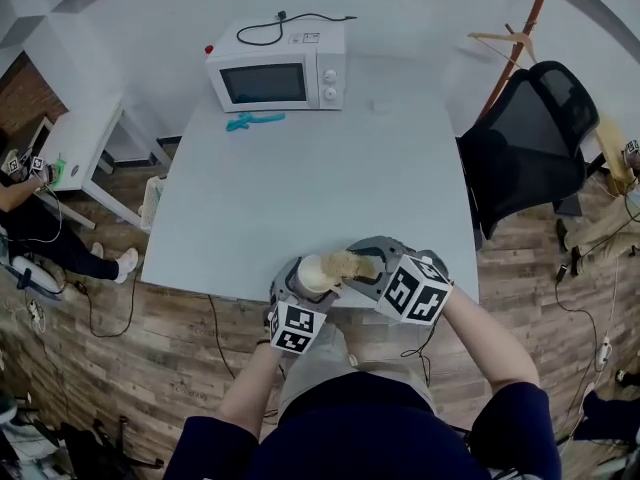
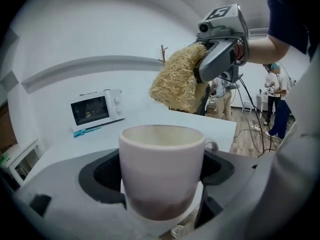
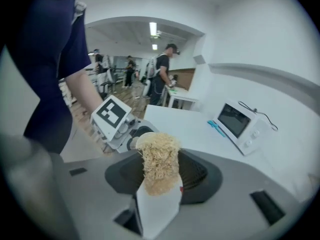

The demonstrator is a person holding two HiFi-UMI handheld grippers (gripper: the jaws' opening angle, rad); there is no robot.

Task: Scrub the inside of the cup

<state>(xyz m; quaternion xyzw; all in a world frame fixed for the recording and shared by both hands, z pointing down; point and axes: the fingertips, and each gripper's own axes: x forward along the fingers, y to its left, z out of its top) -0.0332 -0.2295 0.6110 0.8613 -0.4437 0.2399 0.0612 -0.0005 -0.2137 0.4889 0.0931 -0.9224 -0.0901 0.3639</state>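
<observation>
No text can be read. The microwave has a small label on its top, too small to read. The left cube and the right cube show only black-and-white square patterns.

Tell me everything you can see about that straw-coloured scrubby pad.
The scrubber is a tan, coarse, fibrous pad, looking like loofah or dried plant fibre, frayed at its edges. The right gripper is shut on one end, so most of it sticks out free. It hangs above the white cup, not inside it, touching only the jaws.
</observation>
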